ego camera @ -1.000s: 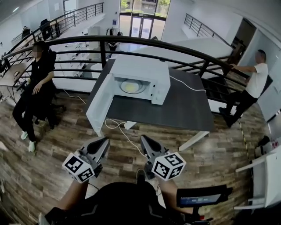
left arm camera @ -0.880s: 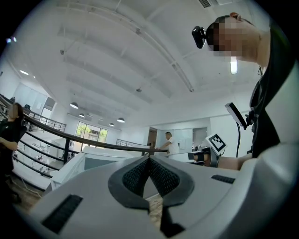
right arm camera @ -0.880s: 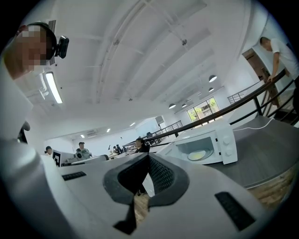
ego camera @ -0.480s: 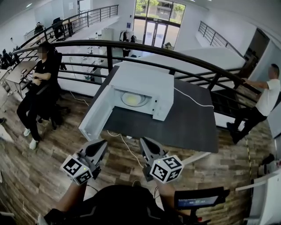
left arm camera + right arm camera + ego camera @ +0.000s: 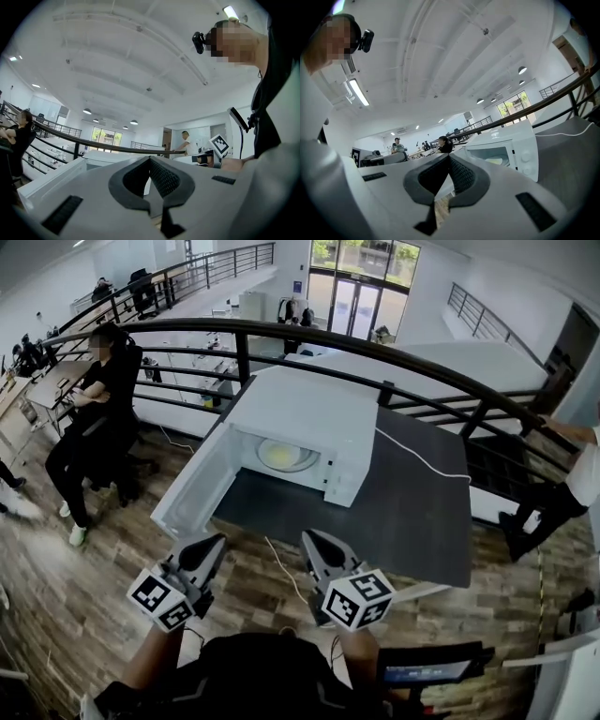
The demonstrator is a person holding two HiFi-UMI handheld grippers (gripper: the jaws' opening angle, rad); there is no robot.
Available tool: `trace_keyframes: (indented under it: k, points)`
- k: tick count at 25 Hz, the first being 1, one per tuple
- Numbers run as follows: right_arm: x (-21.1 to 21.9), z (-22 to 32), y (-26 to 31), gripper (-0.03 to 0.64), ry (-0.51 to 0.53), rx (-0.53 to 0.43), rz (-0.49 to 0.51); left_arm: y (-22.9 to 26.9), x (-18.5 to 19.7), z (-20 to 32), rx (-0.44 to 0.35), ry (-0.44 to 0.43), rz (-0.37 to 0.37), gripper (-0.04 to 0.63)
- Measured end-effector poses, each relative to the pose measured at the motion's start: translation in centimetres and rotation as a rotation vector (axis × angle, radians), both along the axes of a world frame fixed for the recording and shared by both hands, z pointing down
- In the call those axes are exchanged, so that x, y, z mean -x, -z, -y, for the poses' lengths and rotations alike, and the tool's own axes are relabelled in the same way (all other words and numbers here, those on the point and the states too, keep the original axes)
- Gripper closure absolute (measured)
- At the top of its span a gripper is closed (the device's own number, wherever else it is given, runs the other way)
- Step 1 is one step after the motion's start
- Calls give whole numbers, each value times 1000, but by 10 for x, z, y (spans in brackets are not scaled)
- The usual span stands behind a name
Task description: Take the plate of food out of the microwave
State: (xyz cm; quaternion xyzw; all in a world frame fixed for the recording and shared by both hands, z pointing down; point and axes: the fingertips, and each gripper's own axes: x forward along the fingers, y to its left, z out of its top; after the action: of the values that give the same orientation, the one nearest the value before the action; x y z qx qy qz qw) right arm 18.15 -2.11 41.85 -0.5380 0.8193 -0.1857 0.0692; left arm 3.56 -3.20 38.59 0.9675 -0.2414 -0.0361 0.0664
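A white microwave (image 5: 305, 418) stands on a dark grey table (image 5: 403, 512), its door (image 5: 192, 488) swung open to the left. Inside it lies a pale plate of food (image 5: 284, 456), also seen through the opening in the right gripper view (image 5: 500, 161). My left gripper (image 5: 217, 542) and right gripper (image 5: 309, 538) are held side by side over the wooden floor, short of the table's near edge and pointing toward the microwave. Both are shut with nothing between the jaws, tips meeting in the left gripper view (image 5: 150, 159) and the right gripper view (image 5: 450, 157).
A black railing (image 5: 375, 345) curves behind the table. A person in black (image 5: 94, 418) sits at the left, and another person (image 5: 581, 474) stands by the railing at the right. A white cable (image 5: 417, 448) crosses the tabletop, and another cable (image 5: 281, 568) hangs below its front edge.
The table and microwave have drawn nearer and grown larger in the head view as both grippers travelled forward toward them. Both grippers stayed shut and empty.
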Motion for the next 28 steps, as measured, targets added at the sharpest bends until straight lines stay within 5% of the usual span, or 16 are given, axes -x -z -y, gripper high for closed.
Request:
trace_keyframes:
  k: [15,28]
  points:
    - [10,51,-14,618,4,34,25,-1,8,43,-18,43,44,591]
    - [65,108,5,618,-80,9,0,11,47,98,-44,-92,28,591]
